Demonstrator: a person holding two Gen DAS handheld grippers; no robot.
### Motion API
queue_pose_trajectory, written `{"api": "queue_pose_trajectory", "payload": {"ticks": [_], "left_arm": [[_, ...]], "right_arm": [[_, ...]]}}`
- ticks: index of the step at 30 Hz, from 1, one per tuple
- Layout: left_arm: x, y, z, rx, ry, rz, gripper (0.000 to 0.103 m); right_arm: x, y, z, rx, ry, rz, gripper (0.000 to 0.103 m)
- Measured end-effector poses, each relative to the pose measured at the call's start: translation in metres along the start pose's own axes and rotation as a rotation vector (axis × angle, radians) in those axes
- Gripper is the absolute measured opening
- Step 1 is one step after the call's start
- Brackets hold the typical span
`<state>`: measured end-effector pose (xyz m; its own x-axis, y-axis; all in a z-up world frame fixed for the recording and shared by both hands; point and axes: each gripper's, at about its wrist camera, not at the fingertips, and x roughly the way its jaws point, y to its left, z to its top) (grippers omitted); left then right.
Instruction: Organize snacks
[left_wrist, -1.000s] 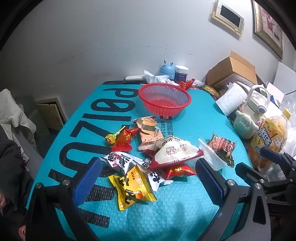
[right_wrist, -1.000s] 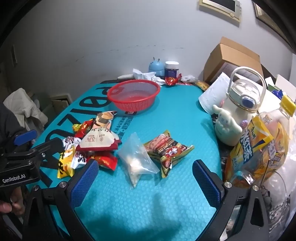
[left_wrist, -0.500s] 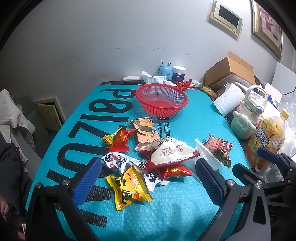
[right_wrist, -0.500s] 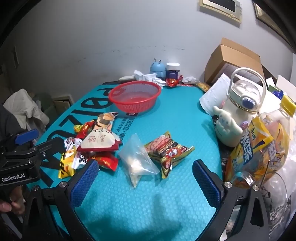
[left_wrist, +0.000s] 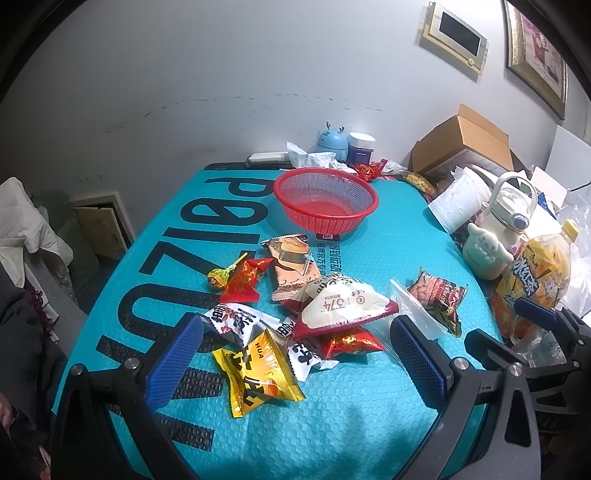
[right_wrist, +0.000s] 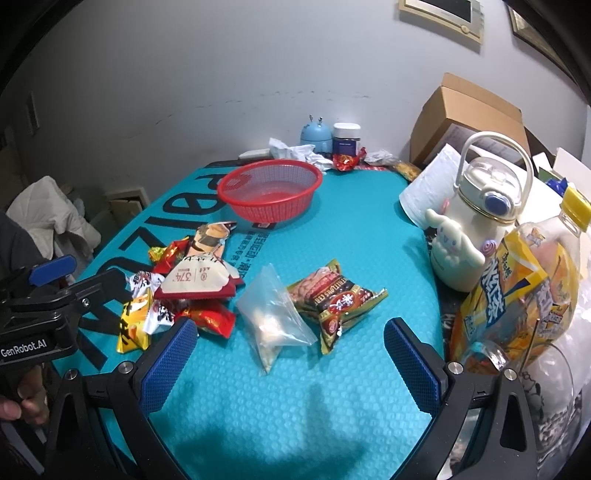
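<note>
Task not started: red basket (left_wrist: 327, 201) near the table's far edge is empty. Snack pile (left_wrist: 295, 310) lies mid-table. Left gripper (left_wrist: 295, 360) and right gripper (right_wrist: 290, 363) fingers released, holding nothing.

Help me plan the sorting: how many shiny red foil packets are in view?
3. First red packet lies beside the lollipop; second red packet pokes out under the white 374 packet; third red packet sits behind the red basket. The pile may hide more.
</note>
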<state>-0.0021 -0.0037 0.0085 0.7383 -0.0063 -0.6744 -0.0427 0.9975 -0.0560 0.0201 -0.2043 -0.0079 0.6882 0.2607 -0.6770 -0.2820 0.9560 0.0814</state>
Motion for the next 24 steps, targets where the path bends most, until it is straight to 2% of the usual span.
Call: {"api": "queue_pose_trajectory", "payload": {"ticks": [24], "left_arm": [[-0.0091,-0.0040,0.0012,-0.003,-0.010,0.010,0.103]], "right_arm": [[-0.0066,-0.0005,0.0007,-0.012,-0.007,0.027,0.103]]}}
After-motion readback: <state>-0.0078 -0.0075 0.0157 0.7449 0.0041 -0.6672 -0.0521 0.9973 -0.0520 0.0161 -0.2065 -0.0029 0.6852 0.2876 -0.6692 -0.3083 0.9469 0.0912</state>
